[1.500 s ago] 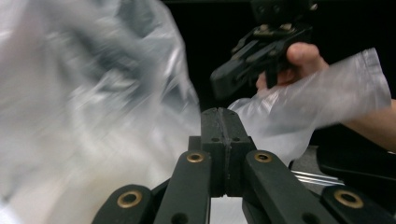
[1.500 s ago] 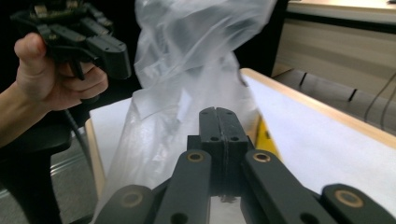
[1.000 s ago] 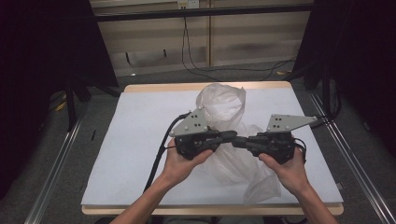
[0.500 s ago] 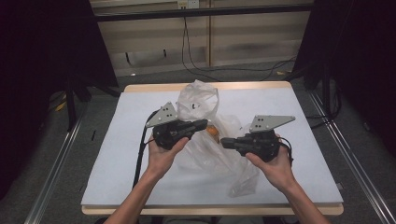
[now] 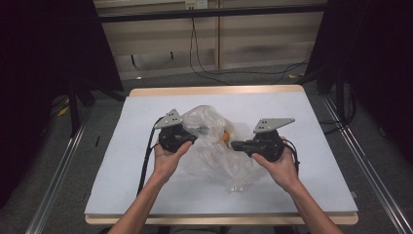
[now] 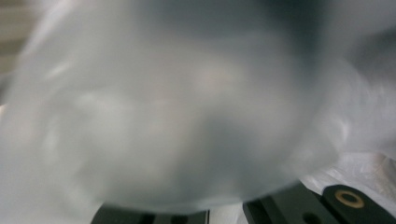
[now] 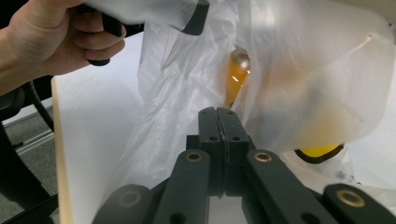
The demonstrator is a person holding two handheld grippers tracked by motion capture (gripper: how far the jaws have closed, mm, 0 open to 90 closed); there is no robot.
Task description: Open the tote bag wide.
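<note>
We kept both forearms coming up from the bottom of the frame, angled inward. Our left tool (image 5: pixel 191 137) sat at centre left, clenched on the clear plastic bag (image 5: pixel 214 151); our right tool (image 5: pixel 235 145), at centre right and pointing left, was clenched on the bag's film too. The bag lay mid-frame on the white counter (image 5: pixel 311 126), between the hands, with an orange item (image 5: pixel 226 136) inside.
</note>
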